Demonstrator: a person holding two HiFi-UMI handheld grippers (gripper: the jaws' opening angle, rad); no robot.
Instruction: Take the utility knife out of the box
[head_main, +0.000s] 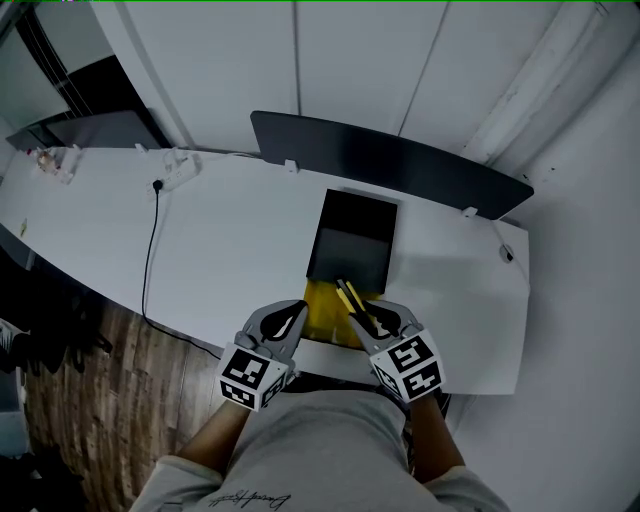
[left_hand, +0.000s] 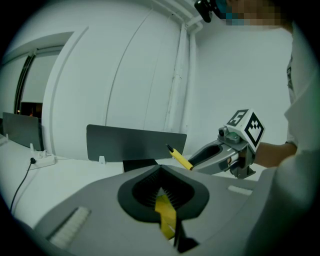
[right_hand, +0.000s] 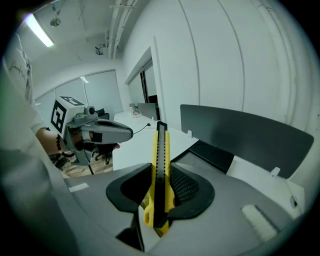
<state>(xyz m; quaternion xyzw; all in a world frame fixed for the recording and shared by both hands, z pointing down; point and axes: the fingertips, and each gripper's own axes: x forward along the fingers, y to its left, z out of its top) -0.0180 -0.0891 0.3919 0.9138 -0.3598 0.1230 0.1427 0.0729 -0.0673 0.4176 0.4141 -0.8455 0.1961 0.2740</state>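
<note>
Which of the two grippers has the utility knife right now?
The right gripper: its jaws clamp the yellow-and-black utility knife. The left gripper pinches only a thin yellow flap.

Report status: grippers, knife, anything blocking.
Right gripper shut on yellow-and-black utility knife, held above open black box. Left gripper shut on box's yellow flap. Nothing blocking.

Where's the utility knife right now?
The utility knife is clamped in the right gripper, above the box's yellow near end, bottom centre of the head view.
</note>
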